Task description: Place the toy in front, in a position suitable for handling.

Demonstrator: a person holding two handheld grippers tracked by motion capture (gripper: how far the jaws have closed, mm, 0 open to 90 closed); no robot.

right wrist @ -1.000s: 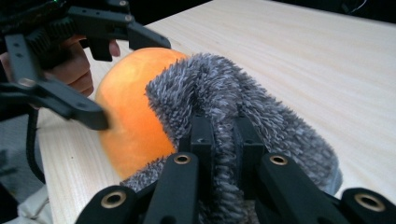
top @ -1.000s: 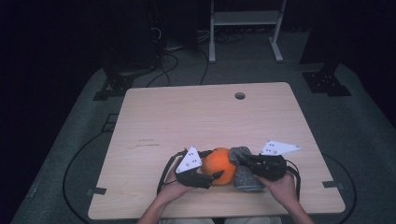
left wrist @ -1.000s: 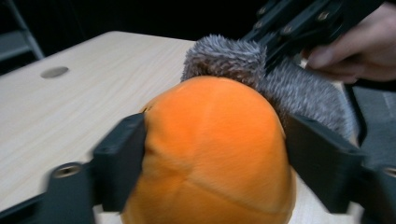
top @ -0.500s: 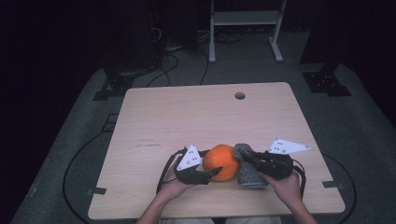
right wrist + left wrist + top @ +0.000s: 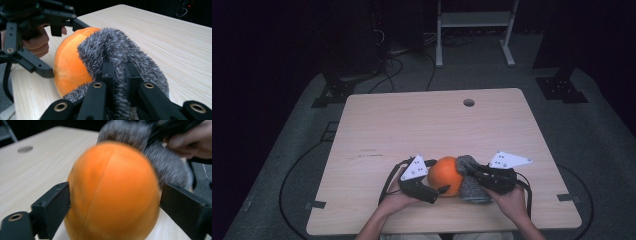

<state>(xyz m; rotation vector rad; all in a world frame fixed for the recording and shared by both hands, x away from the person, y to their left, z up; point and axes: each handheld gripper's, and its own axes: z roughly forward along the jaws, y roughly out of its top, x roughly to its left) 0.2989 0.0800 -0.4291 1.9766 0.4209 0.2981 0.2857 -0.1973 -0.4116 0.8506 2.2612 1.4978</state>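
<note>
**Orange ball and grey fuzzy sock held between two hand-held grippers at the near edge of the table**

High view: the orange ball [image 5: 447, 175] rests on the wooden table [image 5: 422, 120] at about 6 o'clock of the tabletop, close to the person's edge. The grey fuzzy sock [image 5: 472, 178] lies against the ball at its 3 o'clock side, touching it. The left gripper [image 5: 439, 191] comes in from the ball's 8 o'clock; the right gripper [image 5: 472, 172] comes in from the sock's 3 o'clock. A round hole [image 5: 468, 102] in the tabletop sits toward 12 o'clock, well apart from the work.

Left gripper view: the ball [image 5: 112, 192], blurred, stands between the two black jaws of the left gripper [image 5: 115, 202]. The jaws have just been opening; they stand spread wide at the ball's 9 and 3 o'clock flanks, close to its surface, and whether the pads press on it cannot be told. The sock [image 5: 162, 160] rises behind the ball toward 1 o'clock, beside the person's right hand [image 5: 192, 142].

Right gripper view: the jaws of the right gripper [image 5: 119, 75] are clenched on a fold of the sock [image 5: 117, 50], which drapes over the ball [image 5: 70, 65] at 10 o'clock. The left gripper [image 5: 50, 42] lies beyond the ball at 10 o'clock, one jaw above it and one below.
</note>
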